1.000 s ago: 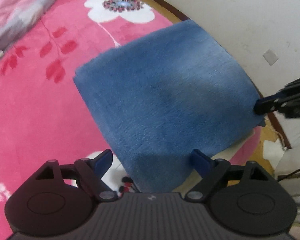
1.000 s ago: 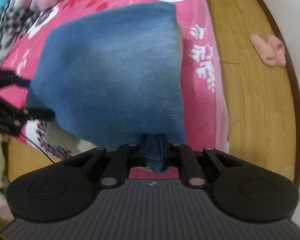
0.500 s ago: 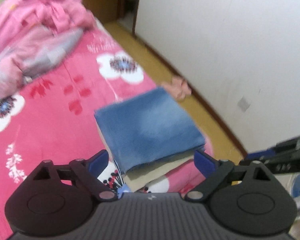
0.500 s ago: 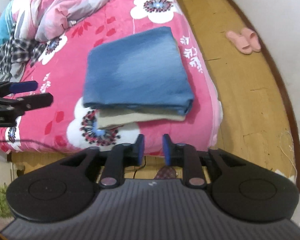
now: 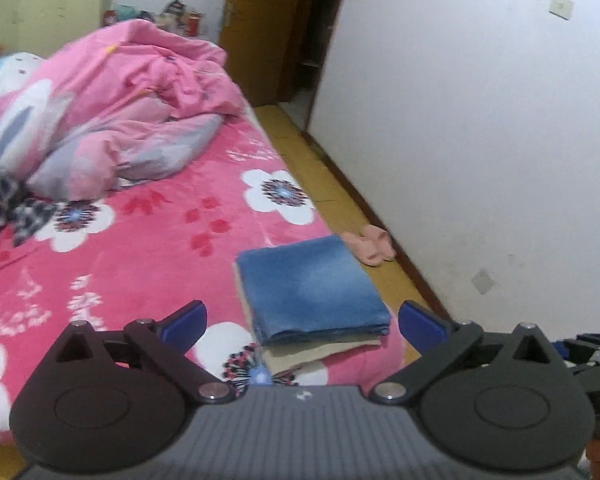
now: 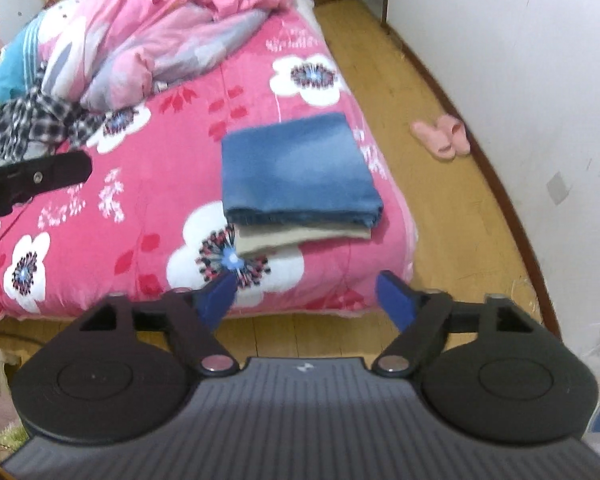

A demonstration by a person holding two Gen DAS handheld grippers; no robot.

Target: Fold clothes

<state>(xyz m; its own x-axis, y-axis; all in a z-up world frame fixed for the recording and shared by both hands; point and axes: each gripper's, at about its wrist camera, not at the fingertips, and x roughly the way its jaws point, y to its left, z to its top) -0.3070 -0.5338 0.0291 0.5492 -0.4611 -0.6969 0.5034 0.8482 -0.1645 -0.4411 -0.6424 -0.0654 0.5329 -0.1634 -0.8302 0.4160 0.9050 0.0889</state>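
At upper left I see the checked garment (image 6: pixel 36 122), unfolded, my likely next pick. Mid-frame, the folded blue jeans (image 6: pixel 300 168) top a beige piece near the bed's corner. My left gripper (image 5: pixel 302 322) and right gripper (image 6: pixel 306 298) are opening, both empty.

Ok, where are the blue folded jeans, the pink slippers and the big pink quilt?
blue folded jeans (image 6: pixel 296 168), right wrist view, middle of the top face.
pink slippers (image 6: pixel 444 138), right wrist view, between the pair.
big pink quilt (image 5: pixel 140 92), left wrist view, crumpled middle.
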